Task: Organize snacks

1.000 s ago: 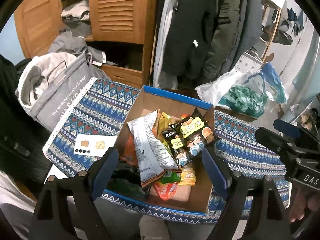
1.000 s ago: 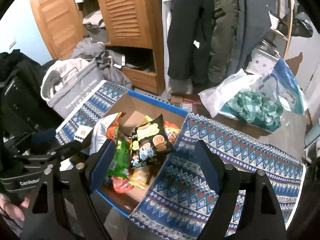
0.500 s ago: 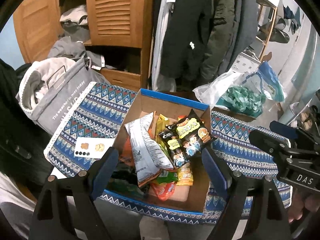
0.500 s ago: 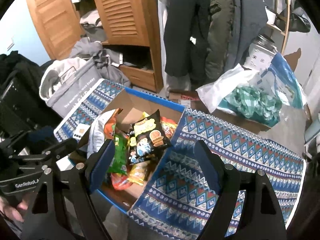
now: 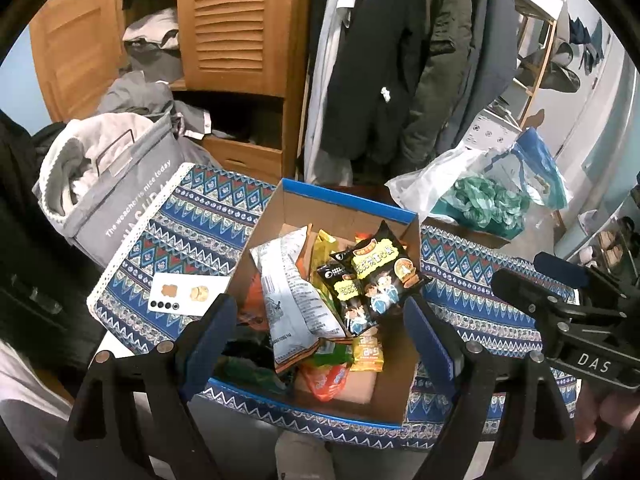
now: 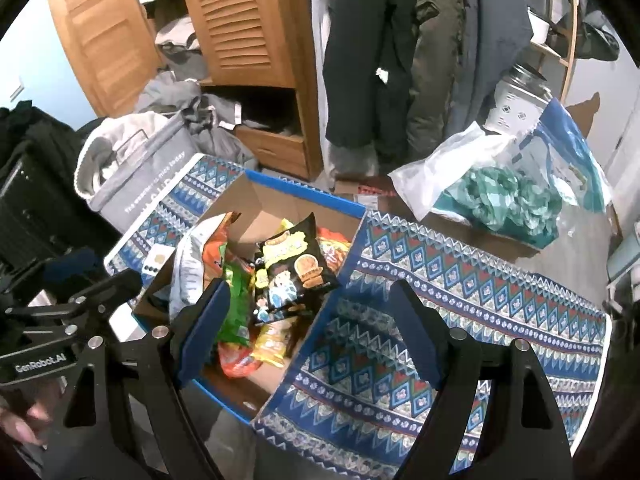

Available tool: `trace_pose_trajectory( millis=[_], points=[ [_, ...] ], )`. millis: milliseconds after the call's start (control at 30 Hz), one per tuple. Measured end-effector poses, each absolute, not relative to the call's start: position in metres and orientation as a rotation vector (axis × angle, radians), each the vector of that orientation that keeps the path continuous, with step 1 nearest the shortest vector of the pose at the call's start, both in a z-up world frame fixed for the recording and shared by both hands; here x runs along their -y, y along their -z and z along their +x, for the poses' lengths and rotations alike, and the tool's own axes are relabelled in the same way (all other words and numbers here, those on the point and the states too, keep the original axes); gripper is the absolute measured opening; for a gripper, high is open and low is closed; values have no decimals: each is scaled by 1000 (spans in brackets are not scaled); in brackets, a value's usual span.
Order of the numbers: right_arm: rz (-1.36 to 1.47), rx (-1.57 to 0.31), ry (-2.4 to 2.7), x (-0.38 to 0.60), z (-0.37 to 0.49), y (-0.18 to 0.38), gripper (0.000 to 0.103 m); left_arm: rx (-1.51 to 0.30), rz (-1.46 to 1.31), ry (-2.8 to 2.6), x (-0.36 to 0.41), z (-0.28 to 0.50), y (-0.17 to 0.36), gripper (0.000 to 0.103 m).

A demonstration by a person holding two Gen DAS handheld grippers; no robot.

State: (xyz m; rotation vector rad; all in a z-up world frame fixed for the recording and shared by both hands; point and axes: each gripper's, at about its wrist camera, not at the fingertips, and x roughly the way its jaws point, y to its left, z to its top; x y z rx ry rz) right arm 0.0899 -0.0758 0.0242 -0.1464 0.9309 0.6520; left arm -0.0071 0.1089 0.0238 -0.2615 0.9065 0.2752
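Observation:
A cardboard box with blue edges (image 5: 344, 197) (image 6: 304, 192) sits on a patterned blue cloth and holds several snack packets. A black cartoon packet (image 5: 376, 276) (image 6: 292, 272) lies on top, a white packet (image 5: 292, 300) left of it, green (image 6: 234, 304), yellow (image 5: 366, 354) and orange (image 5: 324, 380) ones below. My left gripper (image 5: 320, 348) is open and empty above the box's near edge. My right gripper (image 6: 308, 332) is open and empty over the box's right wall. Each gripper also shows in the other's view, the right one (image 5: 560, 320) and the left one (image 6: 68, 312).
A white card with small pieces (image 5: 184, 296) lies on the cloth (image 6: 460, 280) left of the box. A grey laundry bag (image 5: 108, 184) stands at the left, a clear bag of teal cloth (image 5: 484, 200) at the back right. A wooden wardrobe (image 5: 236, 28) and hanging coats (image 5: 400, 60) stand behind.
Both grippers have drifted slightly, so the box sits a little lower and nearer centre. The jaws stay open and nothing in the box has moved.

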Motion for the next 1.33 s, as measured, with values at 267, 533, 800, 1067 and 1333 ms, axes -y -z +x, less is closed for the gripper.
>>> trace_pose_trajectory(
  millis=[267,533,800,1067,1333],
  points=[
    [-147,-933,-650,75,90,-24,81,-934,-260,-278,-109,-6,-22,87],
    [-146,-937,-648,76,91,-21,81,-946,-282,-275,-112,-7,-24,87],
    [-145,-939,-649,77,91,-21,81,-946,-289,-267,-111,-9,-24,87],
    [-145,-940,-649,77,91,-20,81,-946,-288,-271,-110,-8,-24,87],
    [-146,-941,-649,77,91,-20,81,-928,-299,-272,-111,-11,-25,87]
  ],
)
